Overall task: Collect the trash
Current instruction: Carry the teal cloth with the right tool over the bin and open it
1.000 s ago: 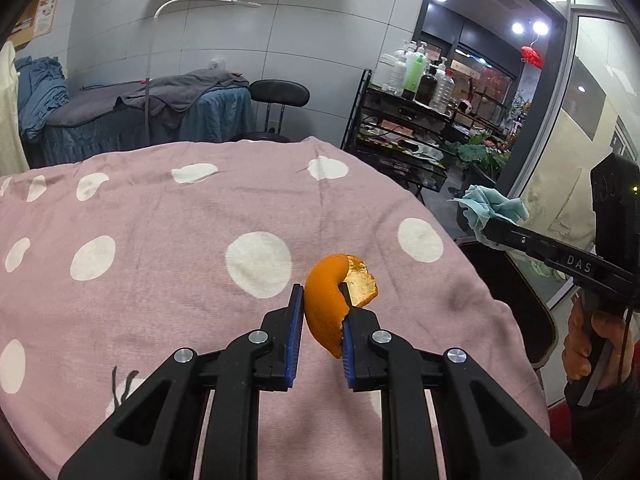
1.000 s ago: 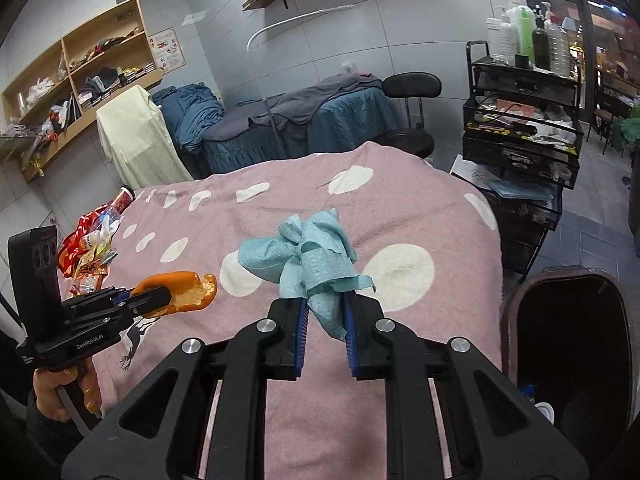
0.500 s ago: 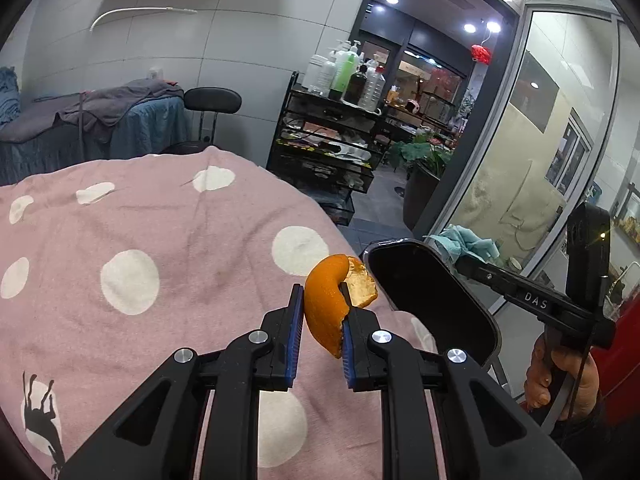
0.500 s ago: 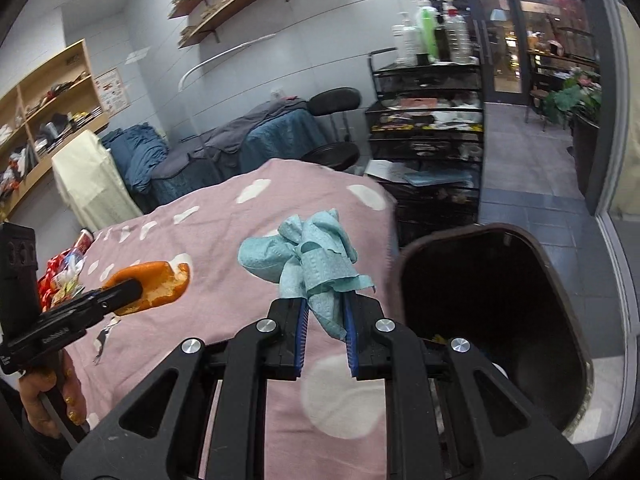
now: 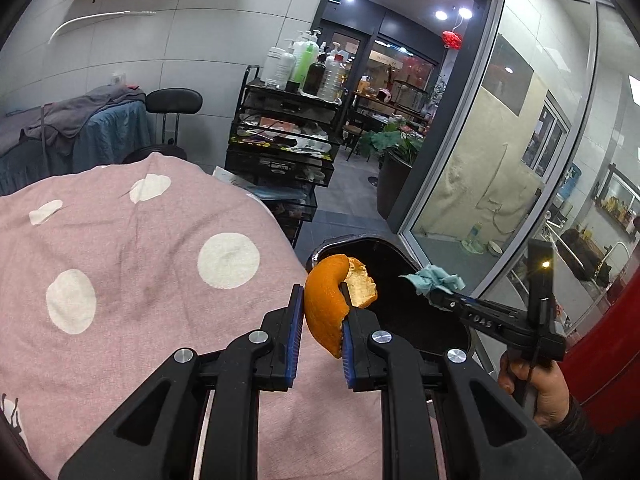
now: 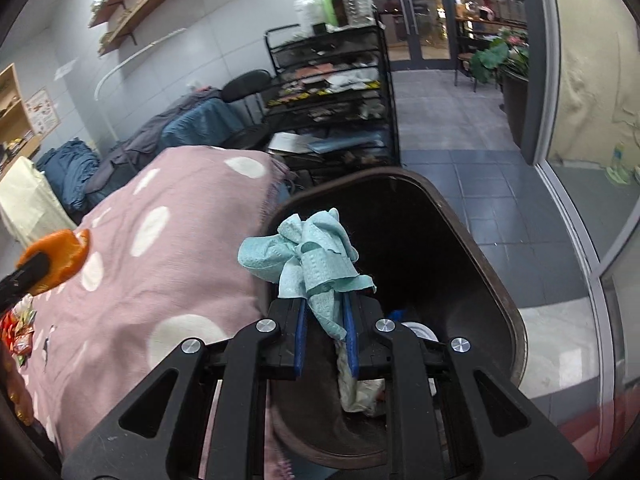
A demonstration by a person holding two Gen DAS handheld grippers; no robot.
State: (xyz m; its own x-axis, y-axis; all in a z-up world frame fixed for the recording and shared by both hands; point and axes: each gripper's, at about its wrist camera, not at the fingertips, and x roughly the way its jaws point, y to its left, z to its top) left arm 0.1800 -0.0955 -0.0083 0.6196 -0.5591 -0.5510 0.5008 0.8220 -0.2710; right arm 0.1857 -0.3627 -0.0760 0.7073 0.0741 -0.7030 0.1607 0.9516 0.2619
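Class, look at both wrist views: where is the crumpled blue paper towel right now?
The blue paper towel is pinched in the right gripper, held over the open dark bin beside the pink spotted blanket; the left wrist view shows it right of the orange peel.

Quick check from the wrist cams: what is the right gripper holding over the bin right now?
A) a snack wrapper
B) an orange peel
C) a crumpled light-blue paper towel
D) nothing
C: the right gripper is shut on a crumpled light-blue paper towel above the dark bin; the orange peel sits in the left gripper.
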